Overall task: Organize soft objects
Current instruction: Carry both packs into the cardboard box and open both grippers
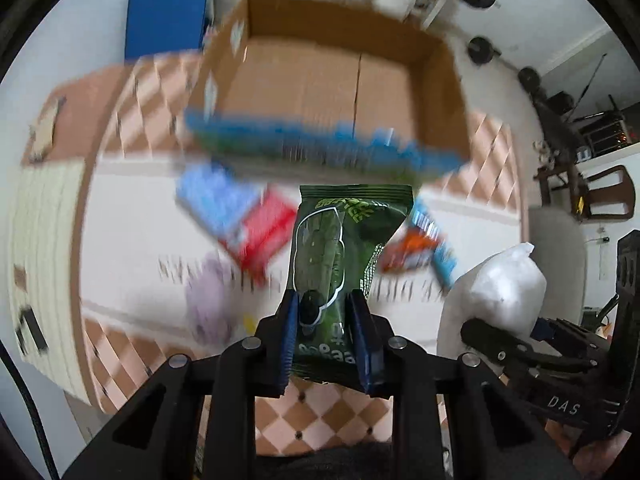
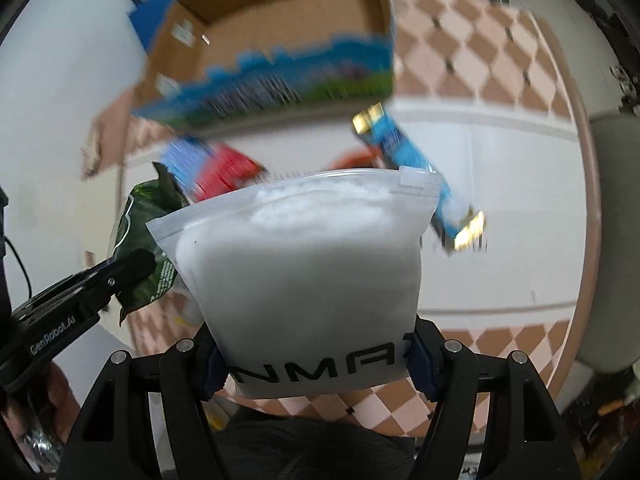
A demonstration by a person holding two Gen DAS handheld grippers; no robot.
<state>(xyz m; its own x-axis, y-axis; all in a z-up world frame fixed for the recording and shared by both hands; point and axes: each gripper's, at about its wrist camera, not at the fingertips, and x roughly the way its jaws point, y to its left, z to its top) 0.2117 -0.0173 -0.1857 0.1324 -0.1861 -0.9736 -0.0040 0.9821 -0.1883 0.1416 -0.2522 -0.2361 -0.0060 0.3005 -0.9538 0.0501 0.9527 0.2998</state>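
Note:
My left gripper [image 1: 326,336] is shut on a dark green snack packet [image 1: 340,240] and holds it above the table; the packet also shows in the right wrist view [image 2: 140,224]. My right gripper [image 2: 316,364] is shut on a white zip bag [image 2: 304,268] with soft white filling; the bag shows in the left wrist view [image 1: 500,280] at the right. An open cardboard box [image 1: 344,80] with a blue and green printed front stands ahead on the table; it also shows in the right wrist view [image 2: 280,28]. Its inside looks bare.
On the round table [image 1: 132,208] lie a blue and red packet [image 1: 248,220], a pale purple item [image 1: 210,300], an orange packet [image 1: 408,252] and a long blue packet [image 2: 416,172]. A blue box [image 1: 168,12] stands behind. The background is motion-blurred.

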